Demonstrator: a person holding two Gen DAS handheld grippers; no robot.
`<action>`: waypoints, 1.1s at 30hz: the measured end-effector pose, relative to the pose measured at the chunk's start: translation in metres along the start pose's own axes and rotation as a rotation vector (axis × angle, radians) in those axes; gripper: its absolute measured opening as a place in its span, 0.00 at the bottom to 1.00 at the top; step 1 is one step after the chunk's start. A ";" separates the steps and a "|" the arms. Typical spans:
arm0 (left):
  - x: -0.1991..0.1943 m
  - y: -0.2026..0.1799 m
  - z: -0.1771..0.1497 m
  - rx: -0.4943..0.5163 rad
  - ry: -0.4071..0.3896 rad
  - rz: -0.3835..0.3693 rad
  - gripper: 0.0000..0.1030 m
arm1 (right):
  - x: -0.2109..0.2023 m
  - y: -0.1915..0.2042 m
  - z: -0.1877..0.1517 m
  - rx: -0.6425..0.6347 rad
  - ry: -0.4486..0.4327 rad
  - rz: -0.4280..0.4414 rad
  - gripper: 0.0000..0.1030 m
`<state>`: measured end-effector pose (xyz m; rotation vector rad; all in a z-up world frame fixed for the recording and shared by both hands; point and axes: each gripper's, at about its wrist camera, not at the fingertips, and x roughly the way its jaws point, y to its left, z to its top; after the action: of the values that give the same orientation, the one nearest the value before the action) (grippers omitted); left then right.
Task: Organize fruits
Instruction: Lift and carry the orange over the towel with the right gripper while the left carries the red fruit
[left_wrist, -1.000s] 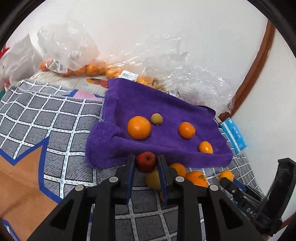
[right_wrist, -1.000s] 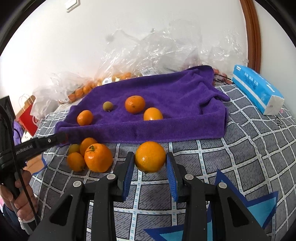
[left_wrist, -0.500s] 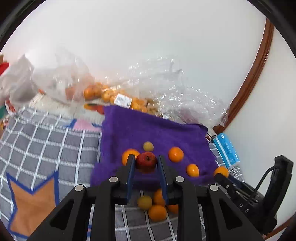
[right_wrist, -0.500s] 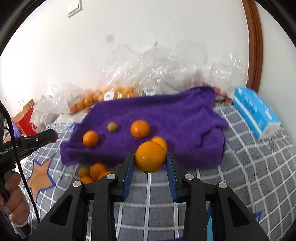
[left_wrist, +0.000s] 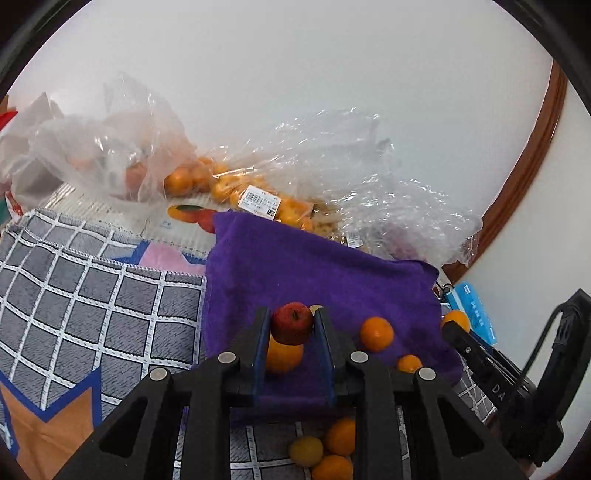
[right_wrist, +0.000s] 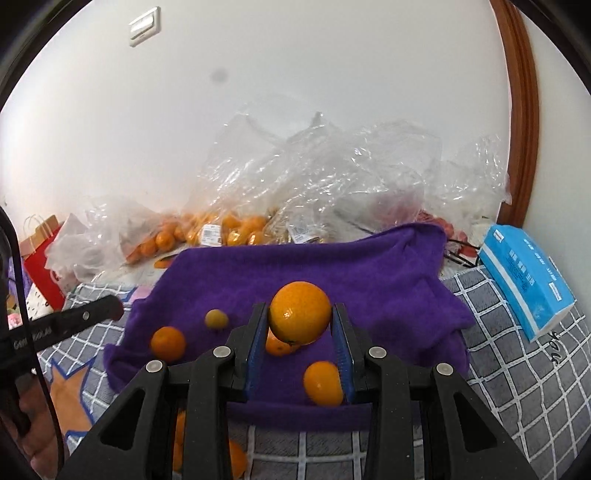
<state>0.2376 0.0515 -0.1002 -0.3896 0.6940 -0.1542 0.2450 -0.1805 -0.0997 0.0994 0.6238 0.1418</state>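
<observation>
- Red and glossy, the small apple (left_wrist: 292, 323) sits clamped between the blue pads of the left gripper (left_wrist: 291, 325), its stem dimple turned toward the camera and a faint yellow fleck on its skin.
- Its round body fills the narrow gap between the two fingers, and it is held in the air above the purple towel (left_wrist: 295, 266).
- Directly under it in the left wrist view lies an orange (left_wrist: 283, 357) on the towel, partly hidden by the apple.
- Two more oranges, one mid-sized (left_wrist: 376, 333) and one smaller (left_wrist: 409, 363), rest on the towel to the right of the gripper.
- A cluster of loose fruit (left_wrist: 325, 448), orange and yellowish, lies on the grey checked mat (left_wrist: 92, 295) in front of the towel's near edge.
- The right gripper (right_wrist: 300, 319) is clenched on a large orange (right_wrist: 300, 318); its rind is bright, smooth and shiny, and it hangs above the towel.
- On the towel in the right wrist view lie a small yellow-green fruit (right_wrist: 216, 318), an orange at the left (right_wrist: 168, 343) and another between the fingers, near the right one (right_wrist: 323, 383); one more is partly covered by the held orange.
- Behind the towel, against the white wall, clear plastic bags (right_wrist: 332, 177) are heaped, some still holding small oranges (right_wrist: 236, 229).
- A blue tissue pack (right_wrist: 526, 280) lies on the mat to the towel's right.
</observation>
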 end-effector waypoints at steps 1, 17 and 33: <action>0.002 0.001 -0.002 0.006 -0.002 0.003 0.23 | 0.003 -0.003 -0.002 0.008 0.007 0.003 0.33; 0.019 0.002 -0.010 0.010 0.028 -0.018 0.23 | 0.026 -0.025 -0.022 0.034 0.055 -0.022 0.33; 0.025 0.001 -0.014 0.018 0.038 -0.023 0.23 | 0.035 -0.017 -0.029 0.000 0.079 -0.034 0.33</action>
<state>0.2474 0.0414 -0.1248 -0.3784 0.7249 -0.1895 0.2575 -0.1897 -0.1455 0.0840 0.7037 0.1132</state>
